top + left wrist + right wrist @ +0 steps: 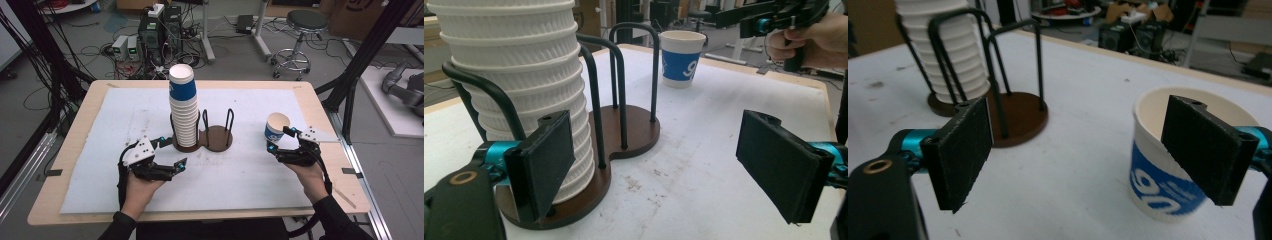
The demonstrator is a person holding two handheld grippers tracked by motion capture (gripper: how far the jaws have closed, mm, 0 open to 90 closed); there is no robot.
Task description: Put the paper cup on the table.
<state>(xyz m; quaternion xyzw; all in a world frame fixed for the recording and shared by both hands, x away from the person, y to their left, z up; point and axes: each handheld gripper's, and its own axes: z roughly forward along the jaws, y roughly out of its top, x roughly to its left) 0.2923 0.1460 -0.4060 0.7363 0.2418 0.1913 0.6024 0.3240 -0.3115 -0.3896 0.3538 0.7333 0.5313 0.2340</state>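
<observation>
The single paper cup [276, 128] stands upright on the table right of the holder [216, 138], apart from the stack [183, 107]. My right gripper [1088, 152] hangs open beside it, ungripped; my left gripper [659, 165] waits open. Next, I'd judge: centre the jaws around the cup.

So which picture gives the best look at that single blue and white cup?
The right gripper view: the single cup looms close, its open mouth and blue print clear. The left gripper view shows it whole but farther off; the high view shows it small.
</observation>
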